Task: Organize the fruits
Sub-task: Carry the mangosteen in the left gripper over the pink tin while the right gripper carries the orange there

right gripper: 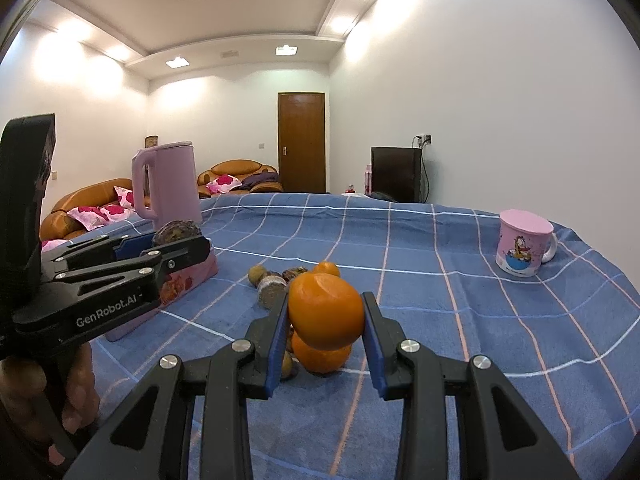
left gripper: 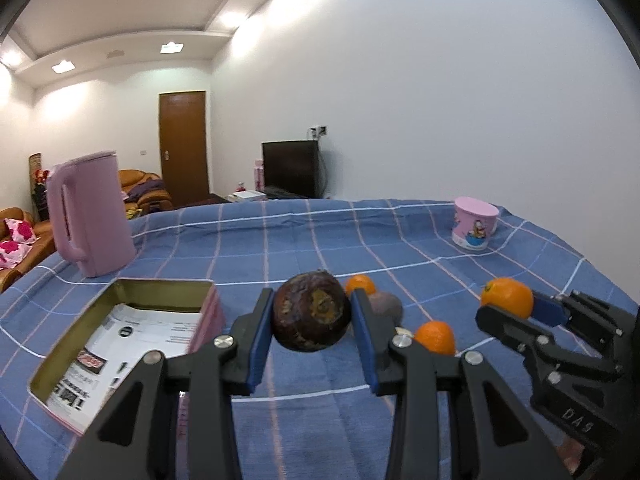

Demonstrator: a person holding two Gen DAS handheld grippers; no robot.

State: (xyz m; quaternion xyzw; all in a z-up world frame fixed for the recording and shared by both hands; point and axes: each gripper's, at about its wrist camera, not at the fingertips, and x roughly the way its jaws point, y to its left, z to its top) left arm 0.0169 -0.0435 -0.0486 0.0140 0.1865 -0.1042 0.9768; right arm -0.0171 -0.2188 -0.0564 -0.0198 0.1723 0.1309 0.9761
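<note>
We are holding a hand-held gripper in each hand above a desk (left gripper: 400, 240) covered with a blue checked cloth.

In the left wrist view, our left hand-held gripper (left gripper: 312, 316) is sitting at the lower centre of the frame, its blue pads clamped on a dark brown round fruit (left gripper: 311, 312) lifted off the cloth. To the lower left, an open pink tin (left gripper: 208, 316) is lying with printed paper inside. Behind the brown fruit, a small orange (left gripper: 360, 283) and a dull purple fruit (left gripper: 385, 305) are resting on the cloth, and another orange (left gripper: 435, 337) is lying just right of the pads.

At the right edge of that view, our right hand-held gripper (left gripper: 516, 306) is clamping an orange fruit (left gripper: 507, 296). In the right wrist view this orange fruit (right gripper: 326, 312) is filling the centre, raised above another orange and several small brownish fruits (right gripper: 272, 286) on the cloth.

A pink kettle (left gripper: 90, 216) is standing at the left, and a pink cartoon mug (left gripper: 474, 222) is standing at the far right.
</note>
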